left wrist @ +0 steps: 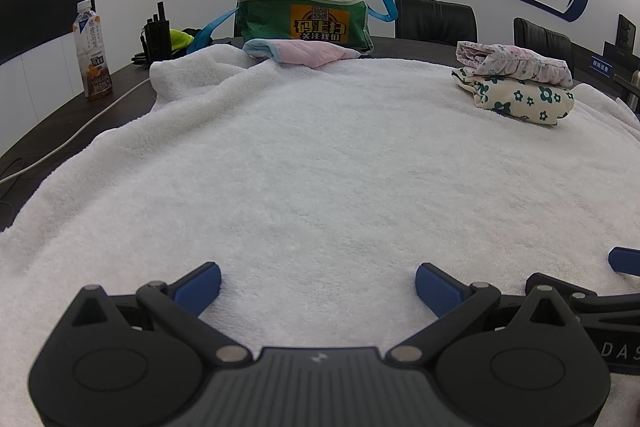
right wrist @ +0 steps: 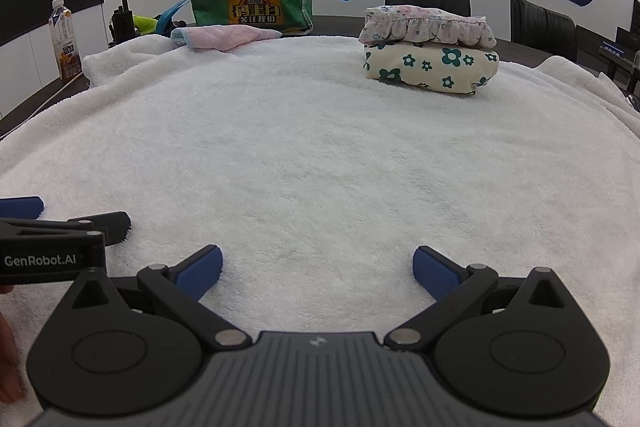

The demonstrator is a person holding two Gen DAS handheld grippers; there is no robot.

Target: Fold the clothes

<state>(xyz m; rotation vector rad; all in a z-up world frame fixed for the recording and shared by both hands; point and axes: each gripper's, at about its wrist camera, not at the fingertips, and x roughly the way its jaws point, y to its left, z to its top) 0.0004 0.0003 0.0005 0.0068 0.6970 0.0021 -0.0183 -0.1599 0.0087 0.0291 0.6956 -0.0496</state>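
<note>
Grippers side by side over the white towel, both tipped downward. The left gripper has its jaws spread wide with nothing between them, and the right gripper is just the same, so both look poised to fetch the next piece. That is probably the pink garment lying unfolded at the far edge, just in front of the green bag. Two folded garments sit stacked far right, kept clear of the working space. Only the right view shows the left tool's branded side and a sliver of hand; the left view shows the bottle in full.
</note>
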